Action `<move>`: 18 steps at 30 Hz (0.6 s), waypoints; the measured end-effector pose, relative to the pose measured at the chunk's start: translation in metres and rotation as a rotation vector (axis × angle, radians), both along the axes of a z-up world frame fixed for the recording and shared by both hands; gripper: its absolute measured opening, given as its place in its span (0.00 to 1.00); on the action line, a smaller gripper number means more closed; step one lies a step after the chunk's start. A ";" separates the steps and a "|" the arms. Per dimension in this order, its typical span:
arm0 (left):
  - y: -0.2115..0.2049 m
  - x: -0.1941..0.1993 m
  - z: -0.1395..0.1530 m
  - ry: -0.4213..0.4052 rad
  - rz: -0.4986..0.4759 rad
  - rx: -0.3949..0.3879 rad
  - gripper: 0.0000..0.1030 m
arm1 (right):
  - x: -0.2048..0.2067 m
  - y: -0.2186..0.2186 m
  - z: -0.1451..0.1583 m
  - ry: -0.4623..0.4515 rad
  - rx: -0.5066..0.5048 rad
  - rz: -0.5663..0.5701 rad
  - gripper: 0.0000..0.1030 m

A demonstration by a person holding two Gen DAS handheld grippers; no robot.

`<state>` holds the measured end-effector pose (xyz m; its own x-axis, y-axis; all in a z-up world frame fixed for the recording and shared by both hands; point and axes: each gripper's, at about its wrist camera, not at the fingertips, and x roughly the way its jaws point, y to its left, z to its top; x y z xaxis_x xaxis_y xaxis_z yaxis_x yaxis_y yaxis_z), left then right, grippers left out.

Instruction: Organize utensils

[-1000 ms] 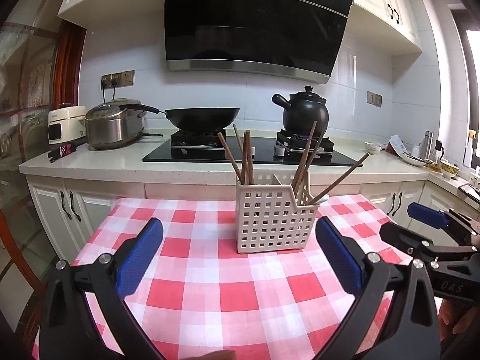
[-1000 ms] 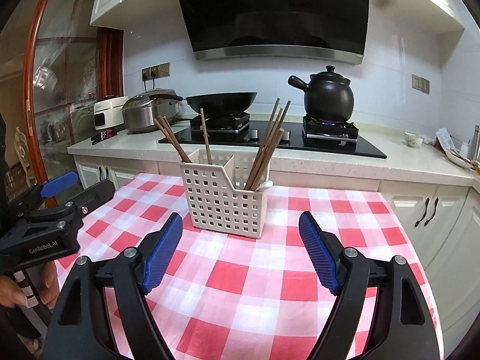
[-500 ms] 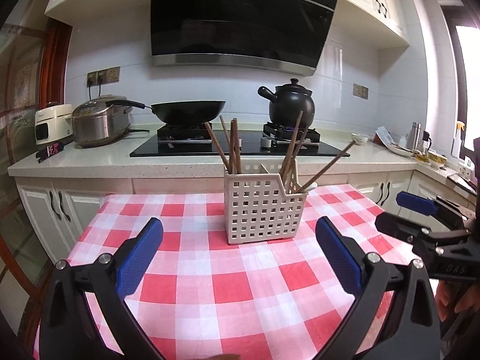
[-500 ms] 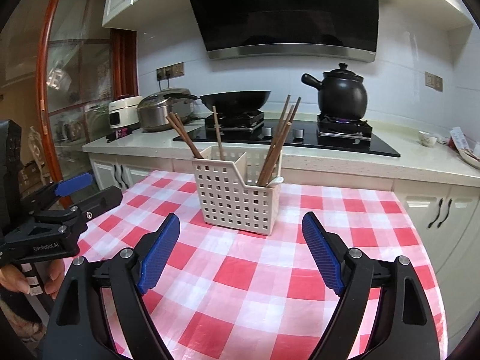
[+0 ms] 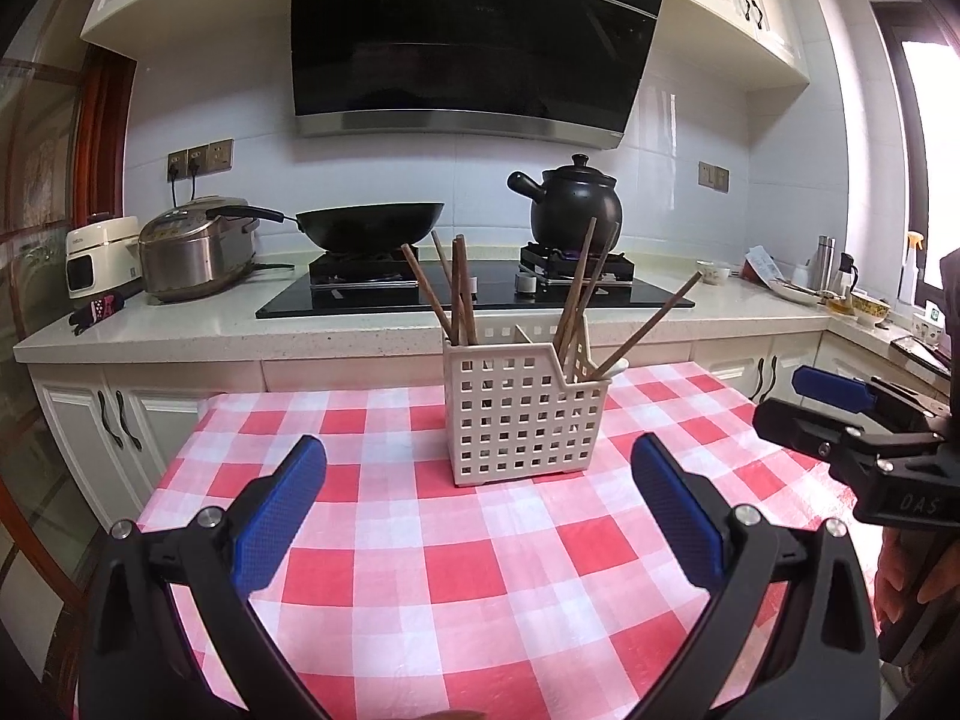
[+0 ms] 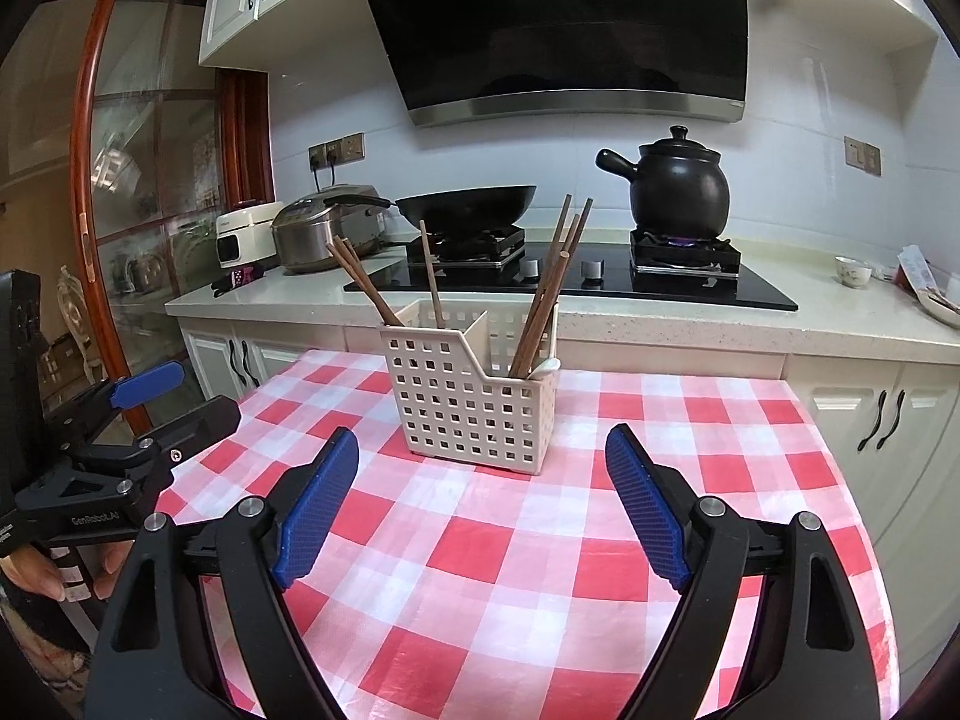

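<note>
A white perforated utensil caddy stands upright on the red-and-white checked tablecloth, a little above the centre of both wrist views. Wooden chopsticks lean out of it in two clusters — one in the left compartment, one in the right — and a small white utensil tip peeks over the right-hand rim.

The left gripper fills the bottom of its own view, blue pads spread wide with nothing but cloth between them. The right gripper is likewise released; its jaws have just been opening, with nothing between them. Both sit well short of the caddy.

Behind the table, across the upper half of each frame, a counter carries a black wok and a dark clay pot on the stove.
</note>
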<state>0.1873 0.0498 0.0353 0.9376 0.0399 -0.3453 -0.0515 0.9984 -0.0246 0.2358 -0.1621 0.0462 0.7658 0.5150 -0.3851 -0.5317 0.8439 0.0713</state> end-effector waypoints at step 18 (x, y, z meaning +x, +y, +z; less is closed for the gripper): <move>0.000 -0.001 0.002 -0.002 0.012 0.009 0.96 | 0.001 -0.004 0.000 -0.008 -0.005 -0.028 0.80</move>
<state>0.1859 0.0502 0.0372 0.9378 0.0537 -0.3429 -0.0631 0.9979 -0.0162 0.2368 -0.1659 0.0467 0.7832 0.4911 -0.3814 -0.5081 0.8590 0.0626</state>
